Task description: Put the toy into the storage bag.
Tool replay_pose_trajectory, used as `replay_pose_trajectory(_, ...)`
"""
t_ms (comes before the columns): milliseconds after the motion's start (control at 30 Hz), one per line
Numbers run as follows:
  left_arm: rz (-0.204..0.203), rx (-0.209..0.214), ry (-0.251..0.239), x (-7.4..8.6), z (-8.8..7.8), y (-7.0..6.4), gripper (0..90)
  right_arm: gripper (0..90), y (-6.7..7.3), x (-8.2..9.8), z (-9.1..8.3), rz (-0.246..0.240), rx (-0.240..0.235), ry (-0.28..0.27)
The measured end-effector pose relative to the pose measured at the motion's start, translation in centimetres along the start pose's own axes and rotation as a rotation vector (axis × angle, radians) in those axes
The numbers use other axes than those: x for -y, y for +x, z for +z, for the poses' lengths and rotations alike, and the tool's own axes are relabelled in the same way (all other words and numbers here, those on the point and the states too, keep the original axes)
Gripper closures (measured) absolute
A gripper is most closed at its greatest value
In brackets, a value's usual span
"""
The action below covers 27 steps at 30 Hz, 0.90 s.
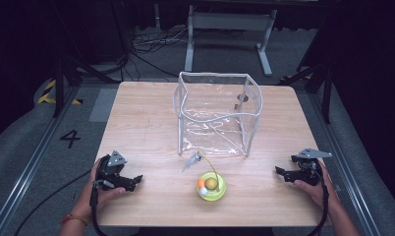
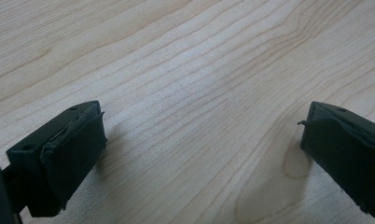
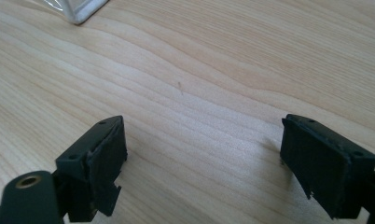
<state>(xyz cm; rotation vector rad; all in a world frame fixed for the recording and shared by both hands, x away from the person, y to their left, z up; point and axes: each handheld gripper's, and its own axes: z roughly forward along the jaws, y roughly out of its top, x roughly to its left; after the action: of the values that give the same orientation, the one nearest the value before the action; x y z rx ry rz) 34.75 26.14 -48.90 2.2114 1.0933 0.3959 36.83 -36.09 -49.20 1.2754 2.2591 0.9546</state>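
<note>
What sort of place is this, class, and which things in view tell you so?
Probably a lab or recording studio: a bare wooden table ringed by black curtains, loose cables on the grey floor, and a floor marking "4".

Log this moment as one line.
left gripper open, empty | right gripper open, empty | yellow toy before clear bag

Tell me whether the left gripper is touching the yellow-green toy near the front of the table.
Apart. In the high view, bare wood separates the left gripper from the yellow-green toy; the left gripper view shows bare table between its open jaws.
</note>
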Motion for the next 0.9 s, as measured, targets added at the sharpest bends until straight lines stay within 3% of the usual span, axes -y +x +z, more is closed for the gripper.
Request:
replay_pose_trajectory(400,0.001,-0.002,0.001,0.0,0.0,0.0,0.3,19.9,-0.2,-0.5,-0.8,-0.052,-0.038,0.061)
replay_pose_trajectory(600,0.0,0.001,0.0,0.0,0.0,0.0,0.1,22.6,0.4,-1.7,-2.7,-0.077,-0.088,0.058)
replay_pose_trajectory(733,0.001,-0.002,0.002,0.0,0.0,0.0,0.3,24.8,1.5,-2.7,-3.6,-0.126,-0.135,0.081)
replay_pose_trajectory(900,0.001,-0.003,0.002,0.0,0.0,0.0,0.3,26.1,4.7,-4.6,-4.4,-0.248,-0.189,0.112)
